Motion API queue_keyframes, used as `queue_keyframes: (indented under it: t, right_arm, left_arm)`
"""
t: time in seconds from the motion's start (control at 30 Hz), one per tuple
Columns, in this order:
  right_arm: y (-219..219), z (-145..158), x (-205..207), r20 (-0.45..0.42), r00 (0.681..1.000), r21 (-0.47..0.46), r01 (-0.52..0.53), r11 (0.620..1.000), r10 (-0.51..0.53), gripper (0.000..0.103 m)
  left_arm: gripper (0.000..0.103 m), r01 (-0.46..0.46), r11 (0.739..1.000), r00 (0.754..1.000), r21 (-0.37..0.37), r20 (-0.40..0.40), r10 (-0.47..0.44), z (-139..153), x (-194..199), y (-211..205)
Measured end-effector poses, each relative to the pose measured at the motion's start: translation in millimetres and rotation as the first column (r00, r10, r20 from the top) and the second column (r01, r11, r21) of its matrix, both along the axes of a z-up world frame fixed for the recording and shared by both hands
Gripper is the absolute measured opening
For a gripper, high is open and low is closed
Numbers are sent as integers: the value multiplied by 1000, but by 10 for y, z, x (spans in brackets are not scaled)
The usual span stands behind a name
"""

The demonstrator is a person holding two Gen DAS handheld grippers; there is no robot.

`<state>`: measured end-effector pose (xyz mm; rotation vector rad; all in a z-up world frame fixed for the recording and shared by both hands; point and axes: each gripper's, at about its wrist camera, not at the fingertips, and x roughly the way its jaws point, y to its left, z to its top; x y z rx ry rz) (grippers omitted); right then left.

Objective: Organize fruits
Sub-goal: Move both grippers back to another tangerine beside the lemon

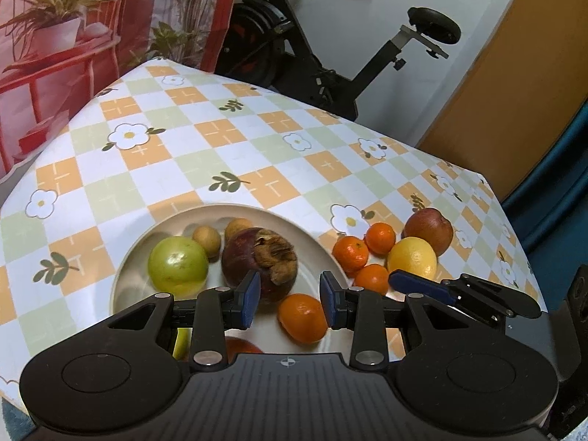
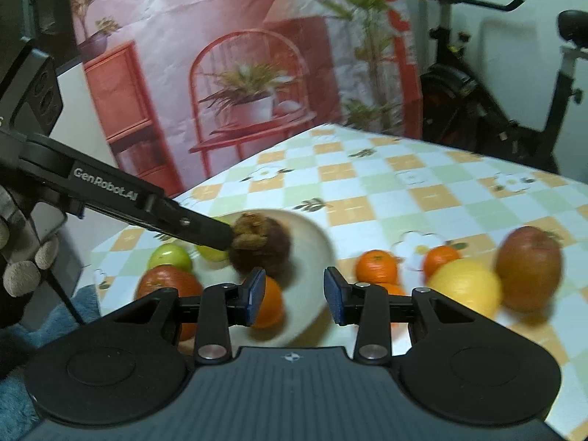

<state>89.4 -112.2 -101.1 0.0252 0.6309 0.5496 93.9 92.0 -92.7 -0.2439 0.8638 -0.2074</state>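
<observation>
A cream plate (image 1: 312, 235) holds a green apple (image 1: 177, 266), a purple mangosteen (image 1: 259, 262), two small brown fruits (image 1: 207, 239) and an orange (image 1: 303, 316). My left gripper (image 1: 290, 299) is open and empty just above the plate, between mangosteen and orange. Right of the plate lie tangerines (image 1: 351, 253), a yellow lemon (image 1: 412, 259) and a red apple (image 1: 429, 229). My right gripper (image 2: 294, 294) is open and empty above the plate's right side (image 2: 316, 250); it shows in the left wrist view (image 1: 419, 284). The right wrist view is blurred.
The table has a checked floral cloth (image 1: 220, 139). An exercise bike (image 1: 330, 55) stands behind it, a printed backdrop (image 1: 73, 36) at left, a wooden door (image 1: 514, 92) at right. A red apple (image 2: 167, 283) and a green apple (image 2: 169, 257) lie at the plate's near left.
</observation>
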Motion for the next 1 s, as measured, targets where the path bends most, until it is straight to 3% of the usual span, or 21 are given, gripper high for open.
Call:
queue_keyframes:
  t: [0.4, 0.63, 1.0]
  right_arm:
    - [-268, -155, -3, -15, 995, -18, 101, 995, -101, 39]
    - [-340, -254, 17, -44, 991, -12, 127, 992, -128, 39]
    - [-424, -322, -75, -53, 989, -31, 135, 990, -136, 39]
  left_arm:
    - [37, 90, 996, 996, 17, -3, -90, -39, 166, -327]
    - [37, 194, 981, 980, 29, -38, -193, -186, 401, -721]
    - [37, 245, 966, 967, 77, -86, -239, -449, 585, -1003]
